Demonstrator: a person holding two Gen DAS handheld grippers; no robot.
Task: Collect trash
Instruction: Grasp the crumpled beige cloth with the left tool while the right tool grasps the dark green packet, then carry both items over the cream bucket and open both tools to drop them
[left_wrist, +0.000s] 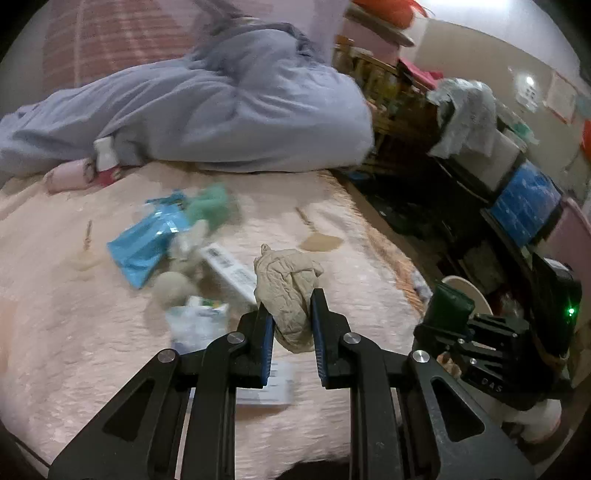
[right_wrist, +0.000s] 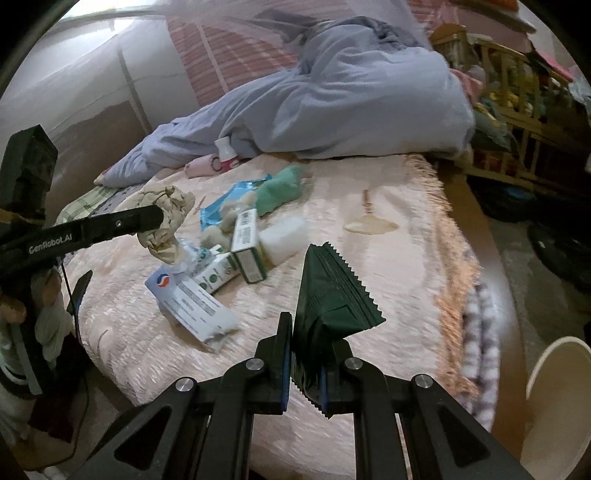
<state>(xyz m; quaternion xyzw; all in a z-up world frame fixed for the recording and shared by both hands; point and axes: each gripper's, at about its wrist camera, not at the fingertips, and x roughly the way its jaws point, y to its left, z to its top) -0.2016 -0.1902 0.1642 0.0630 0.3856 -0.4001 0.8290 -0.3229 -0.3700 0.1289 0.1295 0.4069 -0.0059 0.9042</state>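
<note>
Two grippers are both loaded above the bed (right_wrist: 388, 266). The left gripper (left_wrist: 291, 325) has its fingers (left_wrist: 266, 332) pressed against a crumpled beige paper wad (left_wrist: 288, 284), lifted clear of the pink bedspread; the right wrist view shows the same wad (right_wrist: 166, 214) held up over the pile. The right gripper (right_wrist: 304, 365) has its fingers (right_wrist: 284, 354) clamped narrowly on a dark green wrapper (right_wrist: 328, 295) with a zigzag edge, raised near the foot of the bed. Below lie more scraps: a blue packet (right_wrist: 221, 203), a green-and-white carton (right_wrist: 249, 243), a white label-printed pouch (right_wrist: 192, 306) and a mint green cloth (right_wrist: 280, 188). A lilac blanket (right_wrist: 351, 99) is heaped behind them. A white bin (right_wrist: 557, 402) stands on the floor just beside the bed.
</note>
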